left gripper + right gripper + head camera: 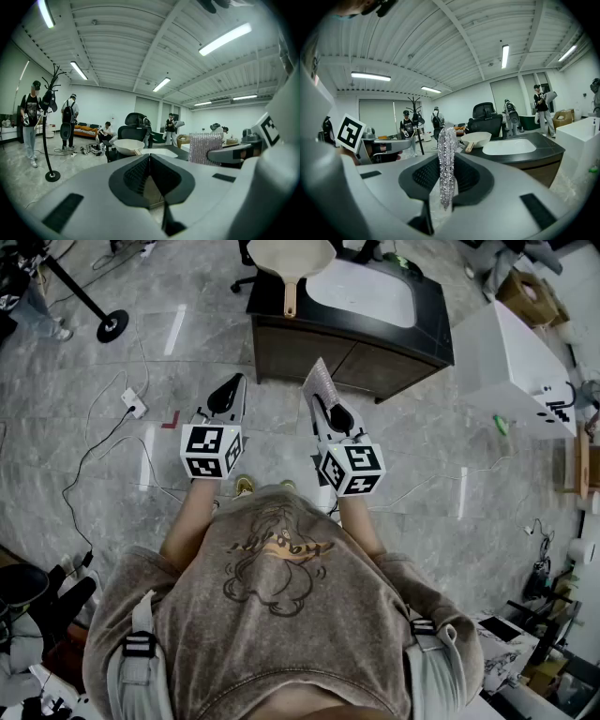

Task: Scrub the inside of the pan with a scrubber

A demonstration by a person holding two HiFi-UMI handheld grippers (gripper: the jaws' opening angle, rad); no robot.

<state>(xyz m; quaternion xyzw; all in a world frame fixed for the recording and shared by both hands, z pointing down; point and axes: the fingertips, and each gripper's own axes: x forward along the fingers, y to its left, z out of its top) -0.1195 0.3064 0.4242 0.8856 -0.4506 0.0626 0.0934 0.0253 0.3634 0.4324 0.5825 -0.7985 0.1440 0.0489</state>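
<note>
Silvery scrubber (pixel 446 154) clamped, right hand-held gripper (pixel 337 418) near-level

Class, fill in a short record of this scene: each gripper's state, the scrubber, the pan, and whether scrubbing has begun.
Left gripper: shut, nothing between the jaws
Right gripper: shut on the scrubber
Scrubber: silvery sheet, upright between the jaws
Pan: pale, wooden handle, on the dark counter beside the white sink
Scrubbing: not begun; both grippers are apart from the pan
</note>
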